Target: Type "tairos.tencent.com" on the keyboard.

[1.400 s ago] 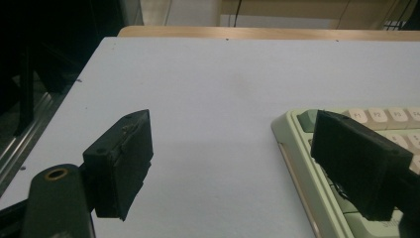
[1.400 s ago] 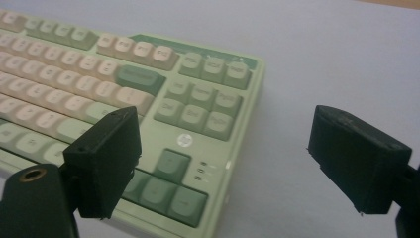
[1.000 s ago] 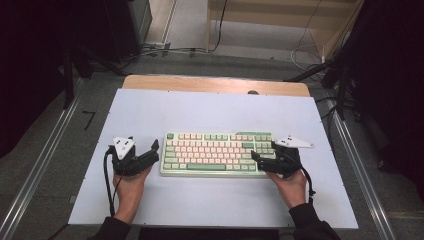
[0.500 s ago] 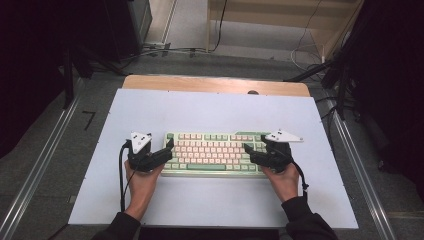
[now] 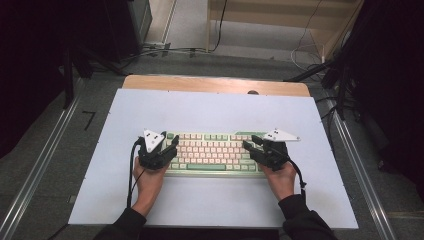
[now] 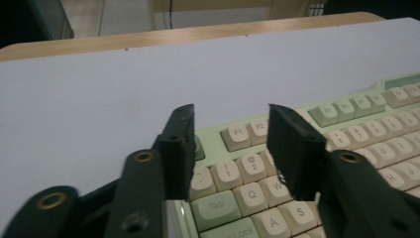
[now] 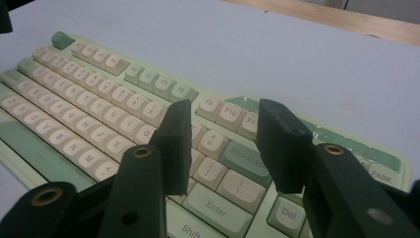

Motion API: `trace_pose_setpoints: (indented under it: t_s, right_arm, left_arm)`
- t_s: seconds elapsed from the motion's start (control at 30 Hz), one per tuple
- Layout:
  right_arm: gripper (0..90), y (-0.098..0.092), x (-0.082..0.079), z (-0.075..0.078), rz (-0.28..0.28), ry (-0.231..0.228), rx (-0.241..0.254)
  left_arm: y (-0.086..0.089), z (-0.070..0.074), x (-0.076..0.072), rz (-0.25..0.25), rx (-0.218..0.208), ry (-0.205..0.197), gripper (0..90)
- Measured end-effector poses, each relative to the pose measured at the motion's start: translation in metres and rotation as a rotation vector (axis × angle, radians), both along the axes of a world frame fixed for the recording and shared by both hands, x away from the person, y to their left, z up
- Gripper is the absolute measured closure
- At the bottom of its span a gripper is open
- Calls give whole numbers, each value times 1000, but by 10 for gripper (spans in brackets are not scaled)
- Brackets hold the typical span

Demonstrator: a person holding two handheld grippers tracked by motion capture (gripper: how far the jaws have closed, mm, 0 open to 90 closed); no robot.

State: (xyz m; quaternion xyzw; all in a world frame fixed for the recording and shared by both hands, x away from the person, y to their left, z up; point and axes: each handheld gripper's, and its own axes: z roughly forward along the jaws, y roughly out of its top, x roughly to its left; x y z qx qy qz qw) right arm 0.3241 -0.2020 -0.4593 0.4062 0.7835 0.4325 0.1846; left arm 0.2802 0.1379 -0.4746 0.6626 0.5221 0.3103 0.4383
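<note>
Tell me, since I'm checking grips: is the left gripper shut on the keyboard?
No, open. The left gripper has just been closing, yet its jaws hover apart above the keyboard, pressing nothing.

The counter (image 5: 210, 112) is a broad, pale bluish-white slab with a strip of bare light wood (image 5: 215, 84) showing along its far edge. One keyboard (image 5: 210, 152) lies flat on it, set toward the near half and roughly centred from side to side, its long edge running parallel to the counter's front. The keyboard has a pale green case, cream keys and some green keys, among them the space bar in its nearest row, and bare counter surrounds it on all four sides.
</note>
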Motion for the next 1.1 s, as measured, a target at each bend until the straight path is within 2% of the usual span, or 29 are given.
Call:
trace_pose_setpoints:
  t_s: [0.1,0.2,0.23,0.33,0.5,0.53,0.67,0.97,1.1]
  right_arm:
    - [665,1,2,-2,8,12,8]
    - [718,2,2,-2,8,11,1]
    - [755,4,2,-3,13,13,6]
    - [819,4,1,-3,5,13,12]
    - [823,5,2,-3,-27,21,9]
    - [864,4,3,-3,-35,29,8]
    - [872,5,2,-2,-28,29,6]
    - [874,12,-2,-3,1,21,-29]
    - [873,14,-2,-3,4,15,-36]
  left_arm:
    - [-3,0,1,-25,8,3,715]
    - [-7,-2,5,-58,18,24,754]
    - [-8,-3,5,-59,17,32,811]
    - [-9,-4,6,-77,5,34,900]
    - [-9,-2,6,-73,-8,39,900]
    - [-10,-2,7,-65,-12,45,900]
    - [-11,-2,7,-59,-16,48,900]
    - [-16,0,7,-132,-26,63,900]
    - [-17,1,7,-145,-28,64,900]
